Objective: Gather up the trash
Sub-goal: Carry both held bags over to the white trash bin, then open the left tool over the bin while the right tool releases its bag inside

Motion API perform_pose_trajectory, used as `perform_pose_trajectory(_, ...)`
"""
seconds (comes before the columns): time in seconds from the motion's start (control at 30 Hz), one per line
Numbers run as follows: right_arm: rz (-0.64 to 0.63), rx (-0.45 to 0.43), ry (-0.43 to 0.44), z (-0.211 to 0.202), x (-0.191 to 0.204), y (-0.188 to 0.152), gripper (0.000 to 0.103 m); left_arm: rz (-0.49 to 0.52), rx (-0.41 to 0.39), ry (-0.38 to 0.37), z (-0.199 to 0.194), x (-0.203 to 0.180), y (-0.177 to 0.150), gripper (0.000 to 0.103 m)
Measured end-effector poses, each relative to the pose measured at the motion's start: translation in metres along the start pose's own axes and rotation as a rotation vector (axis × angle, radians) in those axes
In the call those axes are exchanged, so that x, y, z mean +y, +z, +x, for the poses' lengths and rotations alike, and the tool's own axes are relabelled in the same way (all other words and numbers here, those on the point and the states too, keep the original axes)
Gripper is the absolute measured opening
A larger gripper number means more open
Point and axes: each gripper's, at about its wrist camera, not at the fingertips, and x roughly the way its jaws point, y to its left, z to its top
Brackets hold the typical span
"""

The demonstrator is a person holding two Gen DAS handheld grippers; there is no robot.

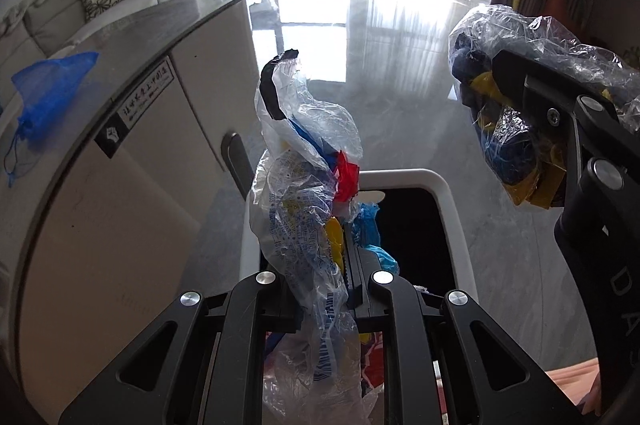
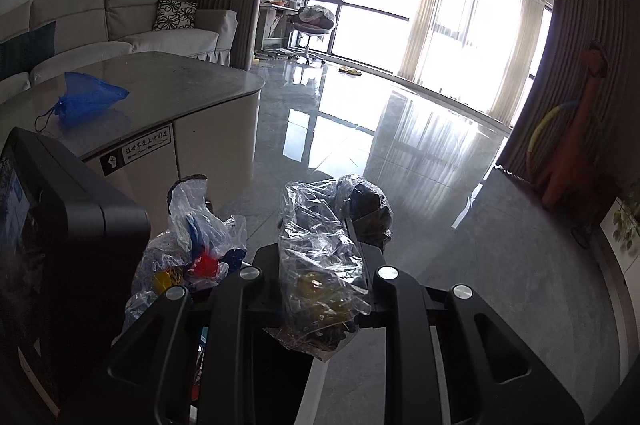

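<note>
My left gripper [image 1: 320,245] is shut on a crumpled clear plastic wrapper [image 1: 304,185] with blue print and red and yellow scraps, held above a white-rimmed trash bin [image 1: 444,193] with a dark inside. The same wrapper shows in the right wrist view [image 2: 192,245]. My right gripper [image 2: 320,249] is shut on a clear plastic bundle [image 2: 316,265] with dark and yellow pieces inside. That bundle [image 1: 496,65] and the right gripper [image 1: 520,129] show at the right of the left wrist view, beside and above the bin.
A grey-topped white cabinet table [image 1: 168,21] stands on the left, with a blue mesh drawstring bag [image 1: 48,93] on it, also in the right wrist view [image 2: 84,101]. Blue scraps [image 1: 372,225] lie in the bin. A sofa [image 2: 120,25], glossy floor and windows lie beyond.
</note>
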Motion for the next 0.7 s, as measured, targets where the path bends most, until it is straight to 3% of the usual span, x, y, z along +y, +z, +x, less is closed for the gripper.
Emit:
perform_pose_trajectory(0.1, -0.014, 0.037, -0.01, 0.013, -0.002, -0.006, 0.023, -0.001, 0.051, -0.011, 0.018, -0.002, -0.004, 0.016)
perform_pose_trajectory(0.23, -0.018, 0.057, -0.019, 0.02, -0.008, -0.012, 0.023, 0.019, 0.062, -0.009, 0.029, -0.005, -0.002, 0.017)
perform_pose_trajectory(0.27, -0.017, 0.061, -0.022, 0.02, -0.009, -0.011, 0.023, 0.023, 0.064, -0.013, 0.03, -0.007, -0.001, 0.022)
perform_pose_trajectory(0.33, -0.015, 0.065, -0.027, 0.02, -0.012, -0.012, 0.023, 0.02, 0.086, -0.037, 0.035, -0.008, 0.002, 0.049)
perform_pose_trajectory(0.37, -0.016, 0.065, -0.03, 0.02, -0.012, -0.011, 0.023, 0.015, 0.101, -0.04, 0.039, -0.006, 0.001, 0.084)
perform_pose_trajectory(0.4, -0.016, 0.068, -0.031, 0.021, -0.011, -0.011, 0.023, 0.014, 0.101, -0.029, 0.04, -0.007, 0.001, 0.097)
perform_pose_trajectory(0.57, -0.008, 0.059, -0.024, 0.02, -0.008, -0.007, 0.023, 0.026, 0.065, 0.035, 0.029, -0.008, -0.001, 0.097)
perform_pose_trajectory(0.7, 0.01, 0.048, 0.005, 0.018, -0.006, -0.004, 0.024, -0.003, -0.012, 0.093, -0.005, 0.0, 0.005, 0.097)
